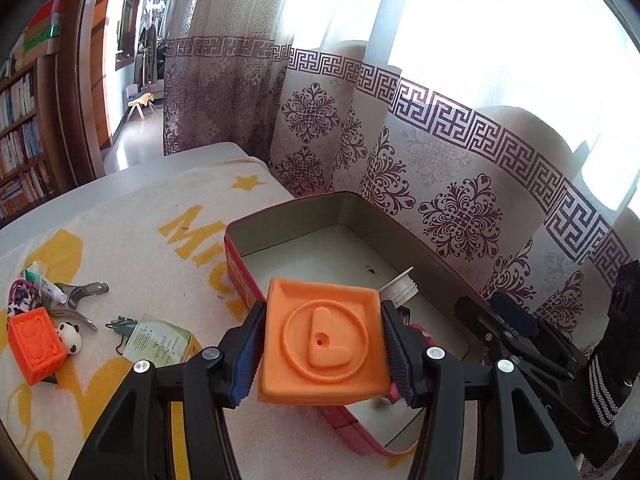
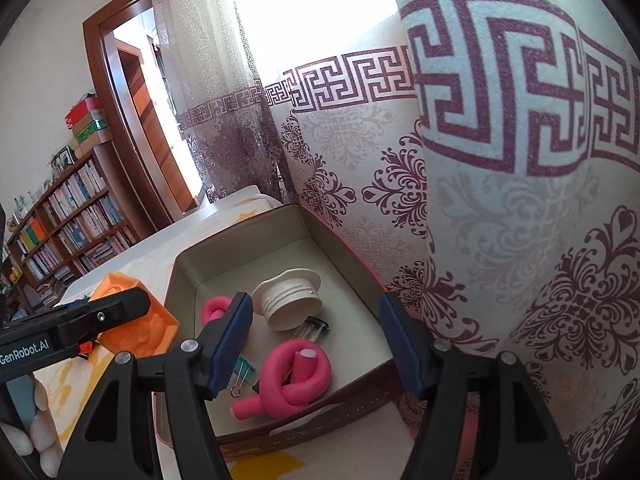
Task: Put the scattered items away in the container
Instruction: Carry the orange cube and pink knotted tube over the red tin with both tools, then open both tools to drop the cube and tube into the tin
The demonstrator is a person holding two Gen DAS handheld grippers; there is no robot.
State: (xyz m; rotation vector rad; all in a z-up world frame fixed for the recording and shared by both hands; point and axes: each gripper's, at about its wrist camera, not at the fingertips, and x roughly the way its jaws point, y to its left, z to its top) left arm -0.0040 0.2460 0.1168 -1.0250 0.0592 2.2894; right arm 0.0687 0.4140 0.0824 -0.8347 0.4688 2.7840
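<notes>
While my left fingers (image 1: 253, 354) clamp the orange block (image 1: 322, 340) by two opposite sides, I read this as the carry step: the block hangs over the near-left wall of the tin (image 1: 236, 240), partly above its opening, not yet inside. Its embossed face with the ring and small hole looks up toward the camera, tipped slightly away; it is close to a cube, so I see no real long axis, only that broad face.

My right fingers (image 2: 236, 340) stand well apart with nothing between them, hovering over the near wall of the tin above the pink rollers (image 2: 298, 376), white cap (image 2: 290, 300) and clip (image 2: 240, 376) already lying in it.

Next, I judge, the block wants to go further over the bare far half of the tin floor, then down, then release. A second block (image 1: 34, 346) and small bits wait at the towel's (image 1: 120, 240) left edge.
</notes>
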